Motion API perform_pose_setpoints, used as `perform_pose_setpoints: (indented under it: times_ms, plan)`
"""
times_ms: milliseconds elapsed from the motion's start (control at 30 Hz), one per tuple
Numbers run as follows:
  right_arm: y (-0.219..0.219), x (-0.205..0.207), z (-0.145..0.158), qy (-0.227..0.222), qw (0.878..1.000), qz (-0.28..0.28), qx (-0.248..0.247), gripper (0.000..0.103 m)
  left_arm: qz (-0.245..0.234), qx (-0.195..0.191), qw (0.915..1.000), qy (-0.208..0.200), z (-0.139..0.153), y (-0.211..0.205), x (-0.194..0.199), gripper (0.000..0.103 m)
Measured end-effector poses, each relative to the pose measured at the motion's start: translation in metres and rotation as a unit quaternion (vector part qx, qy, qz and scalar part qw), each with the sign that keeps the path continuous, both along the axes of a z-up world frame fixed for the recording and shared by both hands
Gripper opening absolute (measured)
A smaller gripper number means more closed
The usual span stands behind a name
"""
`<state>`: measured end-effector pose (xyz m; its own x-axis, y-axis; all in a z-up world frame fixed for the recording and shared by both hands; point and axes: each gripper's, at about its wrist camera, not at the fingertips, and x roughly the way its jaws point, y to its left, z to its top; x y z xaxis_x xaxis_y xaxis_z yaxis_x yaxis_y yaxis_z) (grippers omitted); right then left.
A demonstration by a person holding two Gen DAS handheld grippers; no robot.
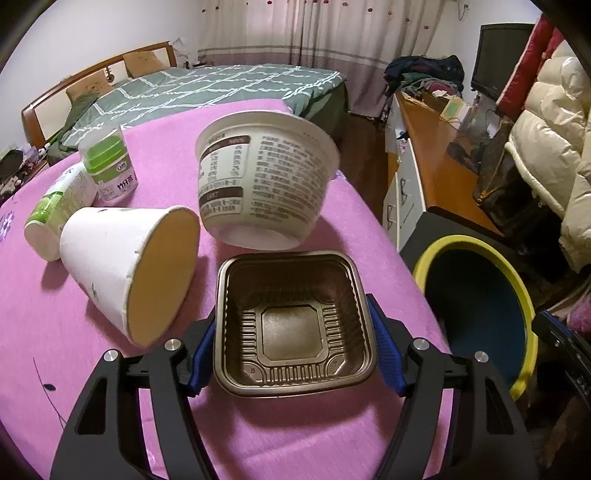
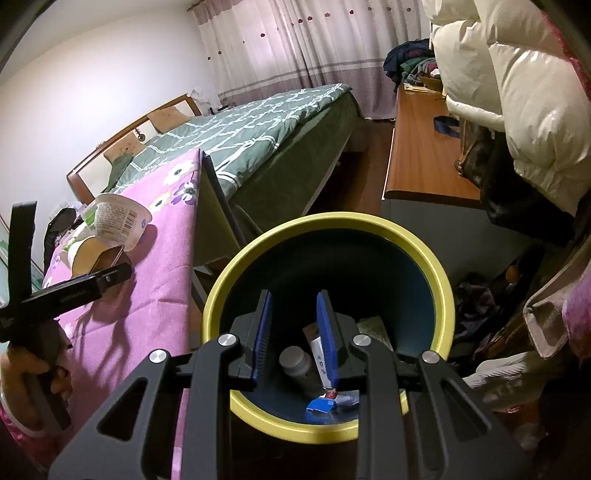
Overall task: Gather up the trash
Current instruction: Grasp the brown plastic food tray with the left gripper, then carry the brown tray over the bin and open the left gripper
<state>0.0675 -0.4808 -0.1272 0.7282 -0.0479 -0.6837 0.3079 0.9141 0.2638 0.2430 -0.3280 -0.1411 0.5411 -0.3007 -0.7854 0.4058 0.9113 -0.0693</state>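
the brown tray [image 1: 295,325], a square ribbed plastic one lying open side up, sits on our pink cloth [image 1: 74,332] near the table edge, right between the fingers of our left gripper [image 1: 295,349]. the blue pads [image 1: 388,354] press against its two sides, so we have it clamped, resting on the cloth as far as we can tell.

just beyond the tray a printed white bowl [image 1: 266,181] stands tilted, its base close to the tray's far rim. to the left a paper cup [image 1: 136,269] lies on its side, mouth toward us. behind it a green and white bottle [image 1: 55,218] lies on its side too, and a green-lidded jar [image 1: 109,170] stands upright beside it.

off the right edge of the table stands our bin [image 2: 439,280], yellow-rimmed and dark blue inside. our right gripper [image 2: 293,336] hangs over its mouth with the fingers a narrow gap apart and nothing between them. down in the bin we see a small bottle [image 2: 295,363], a white tube [image 2: 318,354] and a blue wrapper [image 2: 321,405].

from the right wrist view the left gripper shows at the far left over the cloth, held by a hand [image 2: 26,373].

farther out are a bed [image 1: 207,88] with a green quilt, curtains [image 1: 314,33], a wooden desk [image 2: 417,147] and a cream puffer coat [image 2: 517,92].
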Motion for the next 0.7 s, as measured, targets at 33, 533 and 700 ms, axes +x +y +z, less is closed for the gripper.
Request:
perform_pose_setpoints:
  times_ms: [33,533,700]
  plan:
    - [-0.001,-0.001,0.000,-0.001,1.000,0.000,0.001,0.024,-0.003,-0.002,1.0000,0.001,0.001,-0.001,-0.004,0.070]
    - [-0.017,-0.029,0.003,-0.010,1.000,-0.024,-0.009,0.024,-0.090,-0.017,0.9958,-0.005,0.026,-0.064,-0.070,0.070]
    - [-0.028,-0.041,0.003,-0.007,0.999,-0.041,-0.017,0.028,-0.118,-0.016,0.9929,0.000,0.026,-0.098,-0.079,0.070]
